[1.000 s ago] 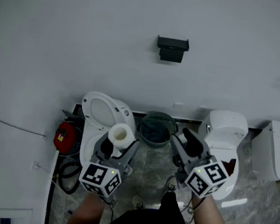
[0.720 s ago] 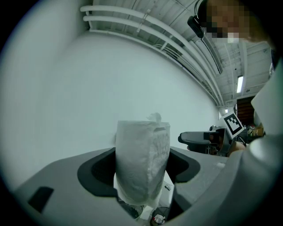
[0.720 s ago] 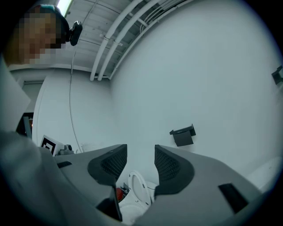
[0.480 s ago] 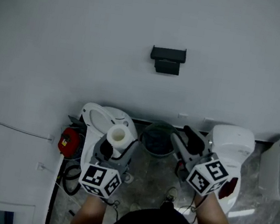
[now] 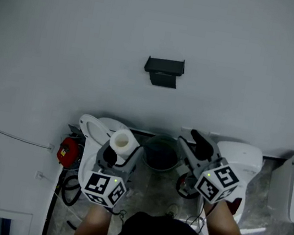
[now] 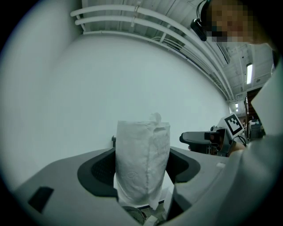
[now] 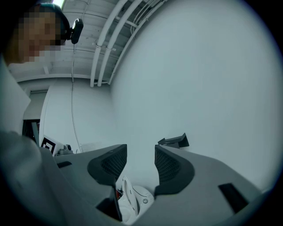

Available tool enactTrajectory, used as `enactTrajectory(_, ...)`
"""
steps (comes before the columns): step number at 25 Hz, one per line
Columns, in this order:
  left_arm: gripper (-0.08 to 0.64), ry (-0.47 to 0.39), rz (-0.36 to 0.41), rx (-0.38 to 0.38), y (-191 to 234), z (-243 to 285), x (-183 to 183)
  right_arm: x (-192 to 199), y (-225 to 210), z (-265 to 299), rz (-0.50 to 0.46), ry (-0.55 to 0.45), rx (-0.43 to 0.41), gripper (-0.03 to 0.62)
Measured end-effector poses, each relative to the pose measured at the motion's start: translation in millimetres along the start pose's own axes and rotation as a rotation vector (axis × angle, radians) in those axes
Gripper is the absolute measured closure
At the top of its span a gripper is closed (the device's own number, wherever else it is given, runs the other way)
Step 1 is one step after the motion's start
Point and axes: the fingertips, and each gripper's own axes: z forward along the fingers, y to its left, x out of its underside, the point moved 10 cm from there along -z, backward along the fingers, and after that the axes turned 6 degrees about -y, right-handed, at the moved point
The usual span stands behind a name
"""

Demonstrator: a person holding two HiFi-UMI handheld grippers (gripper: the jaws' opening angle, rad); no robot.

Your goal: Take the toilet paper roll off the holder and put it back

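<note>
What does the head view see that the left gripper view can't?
Only the head view shows the red object by the wall and the white toilet at the far right. Only the left gripper view shows the ceiling pipes and a ceiling light. Both show the toilet paper roll clamped upright in the left tool, and both show the right tool beside it.

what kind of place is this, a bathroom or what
Likely a bathroom mock-up or fixture showroom: white toilets stand side by side along a bare wall, a black paper holder hangs on it, and the left gripper holds a toilet paper roll.
</note>
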Motion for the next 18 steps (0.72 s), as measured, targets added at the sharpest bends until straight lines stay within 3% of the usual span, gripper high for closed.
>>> enactTrajectory(7,0.242,-0.004,0.001,0.014,0.0,35.8,-1.5,-5.9,-27.0,11.8,-0.001,0.001,0.01,0.408)
enactTrajectory(18,0.242,-0.006,-0.025,0.103,54.4,122.4,1.6,-5.6,-65.1,73.2,-0.031,0.003,0.096,0.41)
